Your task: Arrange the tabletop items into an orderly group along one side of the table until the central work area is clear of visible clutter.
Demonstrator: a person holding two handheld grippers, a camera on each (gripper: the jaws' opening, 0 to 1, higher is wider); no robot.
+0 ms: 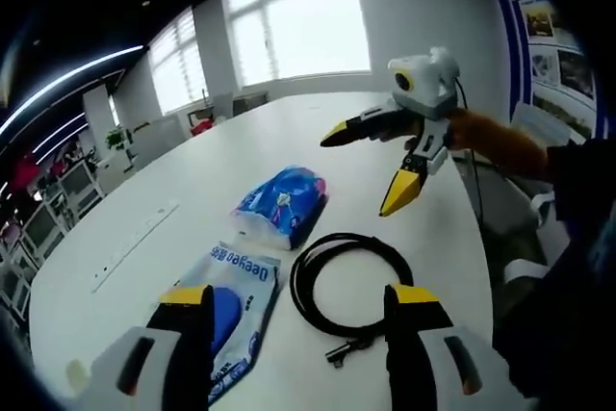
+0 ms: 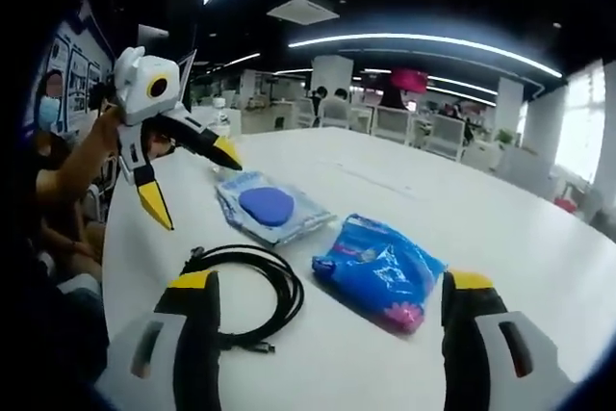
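While both hand-held grippers hovered above the white surface [image 1: 414, 132], neither held anything: the left hand-held gripper [image 1: 300, 326] showed its two yellow-tipped jaws spread wide apart at the bottom of the left gripper view, and the right hand-held gripper [image 2: 330, 320] stood just as widely spread in the right gripper view. From the left gripper view, the right hand-held gripper [image 1: 371, 172] appeared above the surface's far side, jaws parted and empty, held by a person's hand in an orange sleeve [image 1: 500, 141]. From the right gripper view, the left hand-held gripper [image 2: 192, 185] hung over the surface's left edge, also parted. Three things lay close together on the surface: a coiled black cable [image 1: 348, 281] [image 2: 252, 286], a crumpled blue plastic bag [image 1: 284, 201] [image 2: 377, 271] just beside it, and a flat clear packet [image 1: 231, 307] [image 2: 269, 207] with a blue pad inside, near both. In the left gripper view the packet lay partly behind the left jaw, and the cable's plug end lay between the jaws. A long pale strip [image 1: 135, 243] was set into the surface well apart from them. Office chairs [image 2: 423, 132] stood beyond the far edge
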